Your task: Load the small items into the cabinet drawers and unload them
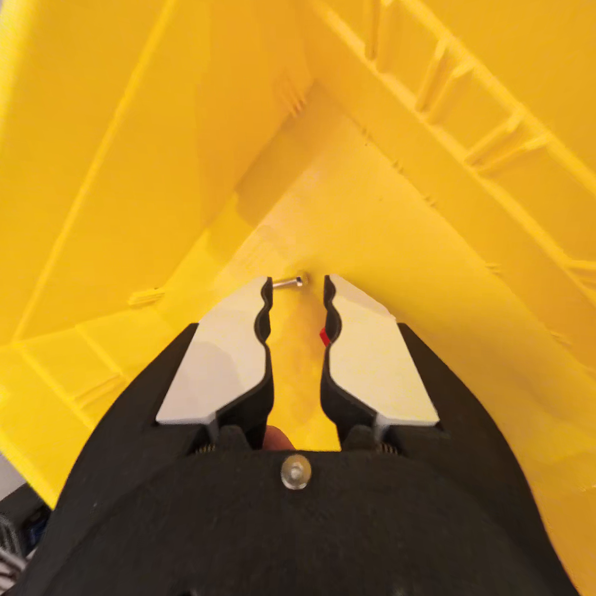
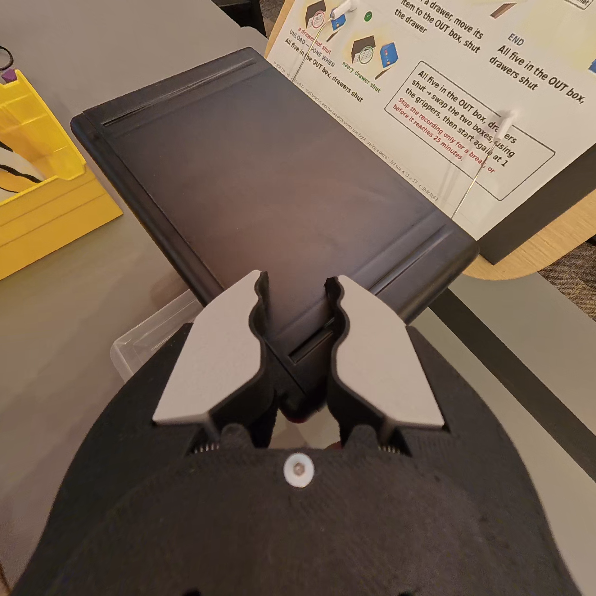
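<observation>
Inside bin: left gripper [image 1: 296,283] points into a corner of the yellow bin [image 1: 419,180], jaws apart, empty.
Bolt: small metal bolt [image 1: 288,282] lies on the bin floor between the fingertips, touching or just beside the left one.
Axis: bolt runs crosswise, fingertip to fingertip.
Right gripper [image 2: 296,283]: above the black cabinet [image 2: 258,167] on the desk [image 2: 64,322], jaws apart, well away; left is nearer.
</observation>
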